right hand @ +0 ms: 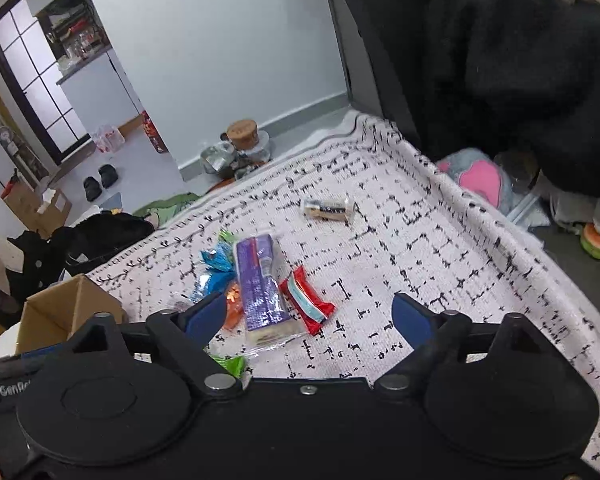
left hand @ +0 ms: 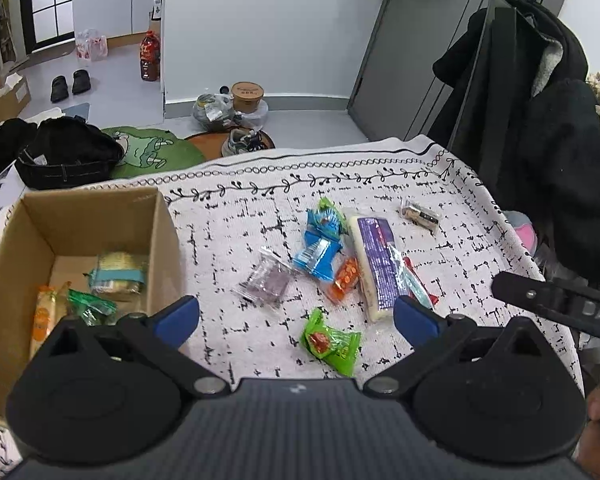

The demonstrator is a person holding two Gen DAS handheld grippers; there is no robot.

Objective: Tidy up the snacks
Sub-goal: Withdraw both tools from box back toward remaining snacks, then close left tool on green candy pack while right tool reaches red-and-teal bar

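Note:
Loose snacks lie on a white cloth with black marks (left hand: 380, 184): a green packet (left hand: 332, 342), a clear packet with a dark bar (left hand: 266, 280), blue packets (left hand: 320, 248), an orange packet (left hand: 345, 278), a long purple pack (left hand: 374, 264) and a small dark-and-cream packet (left hand: 420, 216). A red packet (right hand: 306, 300) lies beside the purple pack (right hand: 262, 284). My left gripper (left hand: 296, 316) hangs open above the green packet with nothing between its fingers. My right gripper (right hand: 308, 314) is open over the purple pack and red packet, not touching them.
An open cardboard box (left hand: 28, 248) at the left holds several snacks. Dark coats (left hand: 540, 128) hang at the right beside the cloth's edge. On the floor behind lie a black bag (left hand: 68, 152), a green mat (left hand: 156, 152), shoes and a round tub (left hand: 247, 96).

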